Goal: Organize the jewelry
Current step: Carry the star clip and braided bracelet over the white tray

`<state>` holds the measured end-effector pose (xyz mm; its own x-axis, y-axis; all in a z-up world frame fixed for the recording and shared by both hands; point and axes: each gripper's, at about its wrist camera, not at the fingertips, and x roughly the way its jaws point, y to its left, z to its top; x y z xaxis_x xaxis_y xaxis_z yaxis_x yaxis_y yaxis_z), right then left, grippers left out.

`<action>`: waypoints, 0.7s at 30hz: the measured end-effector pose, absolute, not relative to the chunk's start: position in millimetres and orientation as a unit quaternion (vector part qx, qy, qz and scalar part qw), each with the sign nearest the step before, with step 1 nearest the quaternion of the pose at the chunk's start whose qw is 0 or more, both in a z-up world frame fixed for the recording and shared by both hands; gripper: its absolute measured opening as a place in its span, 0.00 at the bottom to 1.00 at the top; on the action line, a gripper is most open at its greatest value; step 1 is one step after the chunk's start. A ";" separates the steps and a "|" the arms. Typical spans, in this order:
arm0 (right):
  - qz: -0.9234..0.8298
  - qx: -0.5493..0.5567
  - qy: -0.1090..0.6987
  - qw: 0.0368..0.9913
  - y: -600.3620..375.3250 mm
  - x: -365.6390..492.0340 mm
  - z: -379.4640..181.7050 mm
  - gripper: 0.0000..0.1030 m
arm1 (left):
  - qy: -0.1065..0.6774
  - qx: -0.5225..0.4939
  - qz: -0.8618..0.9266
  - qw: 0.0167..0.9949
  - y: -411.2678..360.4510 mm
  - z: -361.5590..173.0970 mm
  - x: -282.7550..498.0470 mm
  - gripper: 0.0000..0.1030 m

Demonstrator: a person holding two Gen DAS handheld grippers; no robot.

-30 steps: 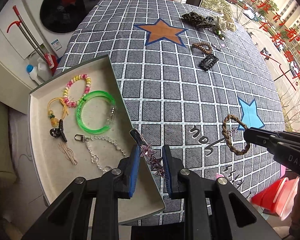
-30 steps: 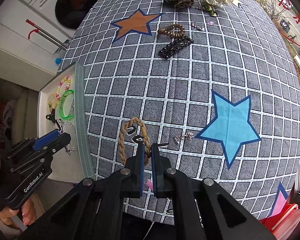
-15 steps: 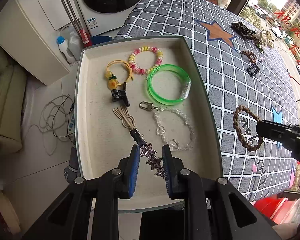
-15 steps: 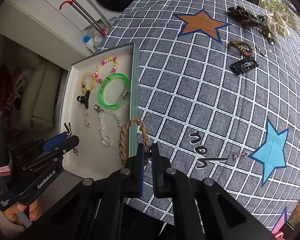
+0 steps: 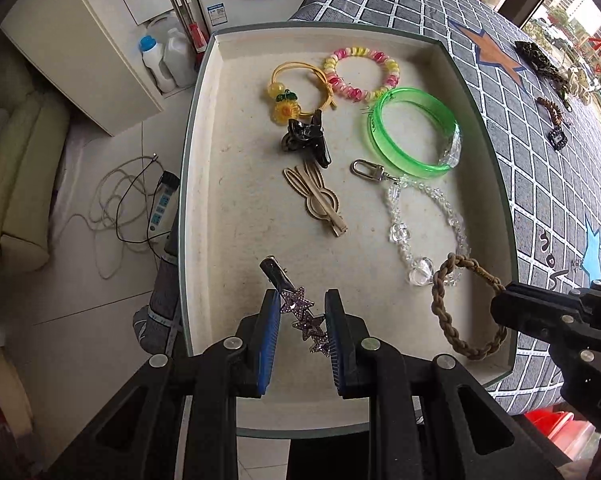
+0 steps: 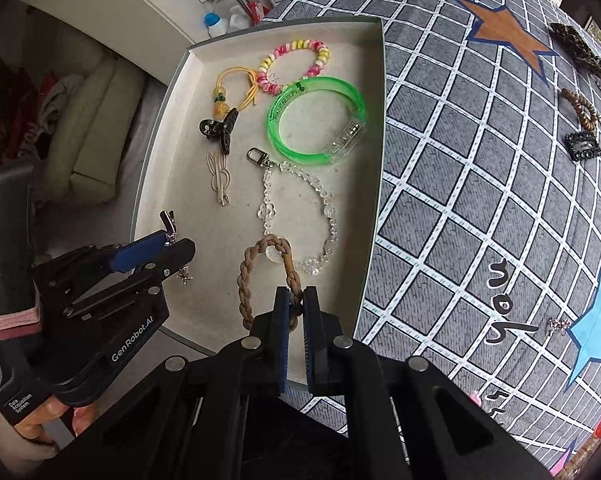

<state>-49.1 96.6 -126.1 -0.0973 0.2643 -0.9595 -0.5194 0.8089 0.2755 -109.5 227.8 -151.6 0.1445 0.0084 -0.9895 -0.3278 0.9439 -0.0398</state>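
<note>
My left gripper (image 5: pixel 300 332) is shut on a purple star hair clip (image 5: pixel 302 312) and holds it over the near end of the cream tray (image 5: pixel 228 208). My right gripper (image 6: pixel 296 312) is shut on a brown braided bracelet (image 6: pixel 248 276) and holds it over the tray's near right part, above the clear bead chain (image 6: pixel 324 208); the bracelet also shows in the left wrist view (image 5: pixel 444 316). In the tray lie a green bangle (image 5: pixel 412 136), a pink-yellow bead bracelet (image 5: pixel 360 68), a yellow flower tie (image 5: pixel 288 96), a black claw clip (image 5: pixel 306 140) and a beige clip (image 5: pixel 316 196).
On the checked cloth (image 6: pixel 480 160) lie a black rectangular clip (image 6: pixel 582 146), a brown scrunchie (image 6: pixel 580 108), a leopard clip (image 6: pixel 576 46) and a small silver piece (image 6: pixel 558 325). The tray overhangs the table's left edge. Below are bottles (image 5: pixel 156 60) and a power strip (image 5: pixel 160 208).
Both grippers have moved left from above the cloth to above the tray, each carrying its piece. The braided bracelet now hangs over the bead chain.
</note>
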 end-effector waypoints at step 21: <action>0.277 -0.136 0.705 0.639 113.2 -48.9 -172.5 0.10 | 0.648 -0.099 0.116 0.746 225.4 -165.7 -101.4 0.30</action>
<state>-48.9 113.2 -172.5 -0.1458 0.1616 -0.9760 -0.5454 0.8100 0.2156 -101.4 225.4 -165.7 0.1335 0.0435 -0.9901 -0.3014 0.9535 0.0013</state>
